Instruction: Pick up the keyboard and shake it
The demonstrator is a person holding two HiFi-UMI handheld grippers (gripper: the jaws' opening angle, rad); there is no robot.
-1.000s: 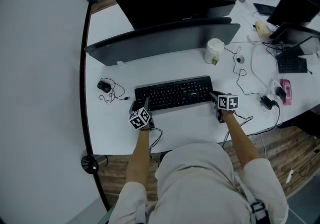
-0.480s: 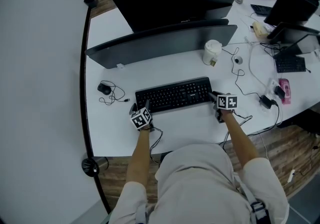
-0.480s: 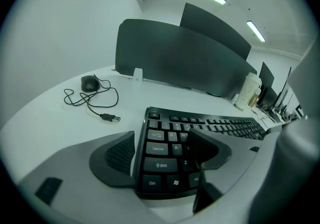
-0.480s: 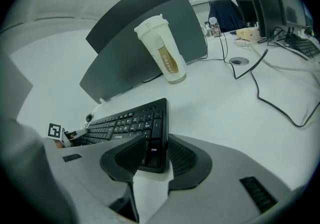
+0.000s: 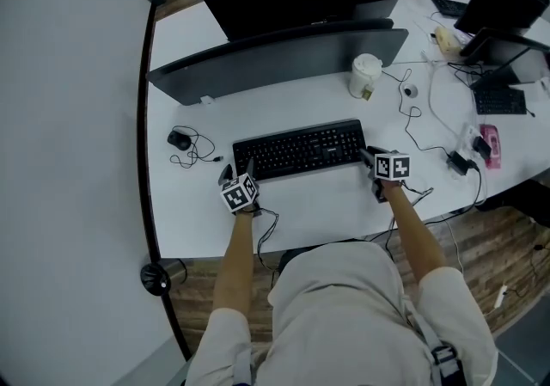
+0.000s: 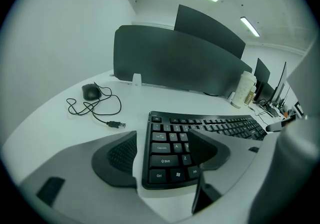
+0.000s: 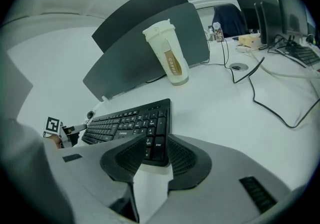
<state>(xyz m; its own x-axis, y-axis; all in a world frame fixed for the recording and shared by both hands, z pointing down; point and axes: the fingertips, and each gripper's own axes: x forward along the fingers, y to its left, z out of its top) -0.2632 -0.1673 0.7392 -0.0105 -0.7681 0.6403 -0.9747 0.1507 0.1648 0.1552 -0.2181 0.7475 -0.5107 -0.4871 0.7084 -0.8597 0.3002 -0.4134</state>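
mouse (image 5: pixel 178 139): corded, beyond and left of the left tongs (image 5: pixel 238 174), well apart.
left tongs (image 6: pixel 162 138): spread, straddling the keyboard's (image 5: pixel 299 149) left near corner; sliver of table (image 5: pixel 326 204) shows beside outer pad.
keyboard: black, flat on table, spanning tongs to tongs.
right tongs (image 7: pixel 152 143): pinching keyboard's right near corner.
cup (image 5: pixel 364 75): upright, beyond right tongs.

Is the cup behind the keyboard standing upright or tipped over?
Upright. The cup stands on its base on the desk, lid on top, beyond the keyboard.
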